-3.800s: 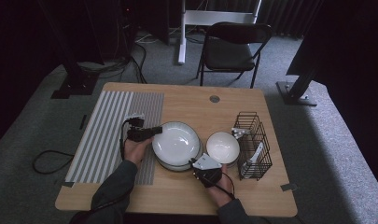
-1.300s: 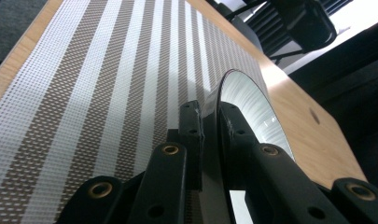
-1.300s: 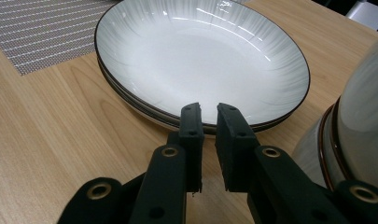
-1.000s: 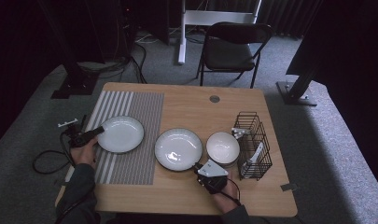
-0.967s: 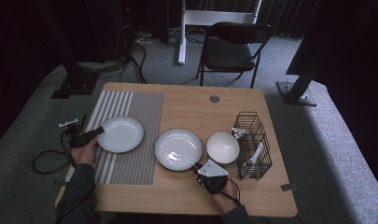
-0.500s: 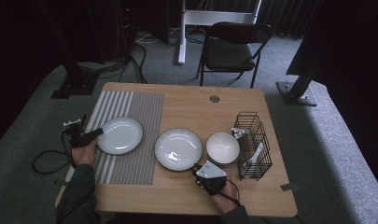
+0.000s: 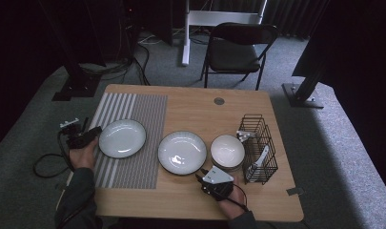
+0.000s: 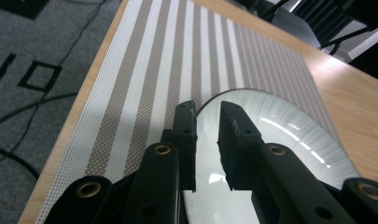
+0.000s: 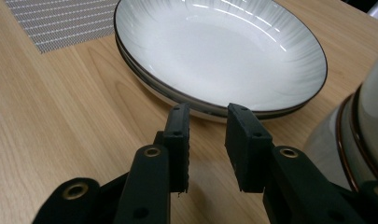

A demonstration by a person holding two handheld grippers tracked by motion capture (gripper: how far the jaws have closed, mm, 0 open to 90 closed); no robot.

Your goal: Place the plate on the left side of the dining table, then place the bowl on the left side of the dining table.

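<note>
Left tool (image 7: 94,132), jaws just parted, hovers at plate (image 7: 122,138) rim.

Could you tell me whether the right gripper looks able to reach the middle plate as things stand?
Probably yes: the right gripper sits just short of the middle plate, jaws apart and aimed at its near rim, with bare table between them.

the left gripper (image 7: 88,136) is held at the left of the high view, its jaws parted and just opened further, nothing pinched between them. the right gripper (image 7: 206,174) is held at the lower middle, its jaws likewise opened wider, nothing clasped.
</note>
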